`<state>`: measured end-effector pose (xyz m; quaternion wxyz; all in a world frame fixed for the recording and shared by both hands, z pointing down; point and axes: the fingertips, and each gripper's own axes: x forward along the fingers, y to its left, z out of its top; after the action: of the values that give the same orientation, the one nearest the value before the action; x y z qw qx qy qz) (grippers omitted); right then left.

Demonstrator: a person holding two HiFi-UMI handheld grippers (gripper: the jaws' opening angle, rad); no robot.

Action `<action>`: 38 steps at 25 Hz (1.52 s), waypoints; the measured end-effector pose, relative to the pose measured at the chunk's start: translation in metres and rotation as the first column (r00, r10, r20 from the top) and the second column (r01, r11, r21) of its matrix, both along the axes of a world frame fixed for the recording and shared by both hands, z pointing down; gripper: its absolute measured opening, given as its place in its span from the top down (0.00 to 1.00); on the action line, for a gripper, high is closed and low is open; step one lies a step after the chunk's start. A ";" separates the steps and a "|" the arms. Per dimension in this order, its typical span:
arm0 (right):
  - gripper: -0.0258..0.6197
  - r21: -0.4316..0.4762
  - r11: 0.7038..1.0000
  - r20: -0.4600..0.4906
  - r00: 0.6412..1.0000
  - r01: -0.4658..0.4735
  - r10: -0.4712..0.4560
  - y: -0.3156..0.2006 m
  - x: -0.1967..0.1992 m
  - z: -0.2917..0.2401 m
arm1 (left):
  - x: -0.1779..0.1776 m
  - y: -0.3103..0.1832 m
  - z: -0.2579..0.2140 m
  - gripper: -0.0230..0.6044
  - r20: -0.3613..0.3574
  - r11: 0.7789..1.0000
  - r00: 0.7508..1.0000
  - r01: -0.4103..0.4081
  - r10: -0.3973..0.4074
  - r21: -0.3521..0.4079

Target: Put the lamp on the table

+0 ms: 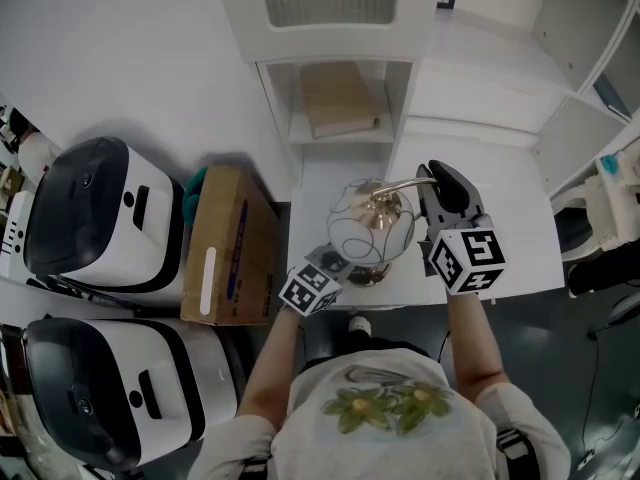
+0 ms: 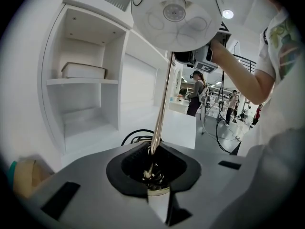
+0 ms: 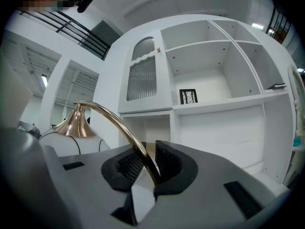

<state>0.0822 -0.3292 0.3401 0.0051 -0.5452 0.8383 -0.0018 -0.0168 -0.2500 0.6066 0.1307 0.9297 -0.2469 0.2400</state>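
The brass-stemmed lamp (image 1: pixel 372 230), with a wire-caged white globe shade, stands upright at the near edge of the white table (image 1: pixel 520 258). Whether its base rests there yet, I cannot tell. It is probably top-heavy, with slick metal and a fragile shade, so the stem is the place to hold. The left gripper (image 2: pixel 153 149) has its fingers clamped on the straight stem, and the right gripper (image 3: pixel 145 159) has its fingers on the curved arm.

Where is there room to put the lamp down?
The white table is bare from the lamp to its right edge. Left of the table it is crowded: a cardboard box and two white machines stand close together.
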 end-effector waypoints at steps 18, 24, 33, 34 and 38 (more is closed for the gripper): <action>0.85 -0.030 0.999 -0.017 0.999 -0.035 0.034 -0.020 0.002 0.015 | -0.021 -0.024 -0.013 0.74 -0.028 0.997 0.997 0.070 -0.069 0.029; 0.85 -0.036 0.998 -0.030 0.998 -0.053 0.052 -0.027 0.004 0.026 | -0.024 -0.033 -0.014 0.75 -0.025 0.996 0.996 0.083 -0.082 0.031; 0.85 -0.023 0.998 -0.050 0.997 -0.060 0.059 -0.034 0.007 0.033 | -0.026 -0.041 -0.015 0.75 -0.026 0.994 0.994 0.106 -0.105 0.034; 0.85 -0.025 0.998 -0.052 0.997 -0.061 0.060 -0.035 0.008 0.034 | -0.026 -0.041 -0.014 0.75 -0.025 0.994 0.994 0.108 -0.107 0.033; 0.85 -0.043 0.997 -0.052 0.996 -0.069 0.067 -0.039 0.011 0.041 | -0.026 -0.043 -0.014 0.75 -0.023 0.994 0.994 0.109 -0.109 0.031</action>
<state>0.0931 -0.3678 0.3814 -0.0284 -0.5733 0.8189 -0.0064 -0.0425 -0.2934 0.5930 0.1314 0.9193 -0.2997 0.2186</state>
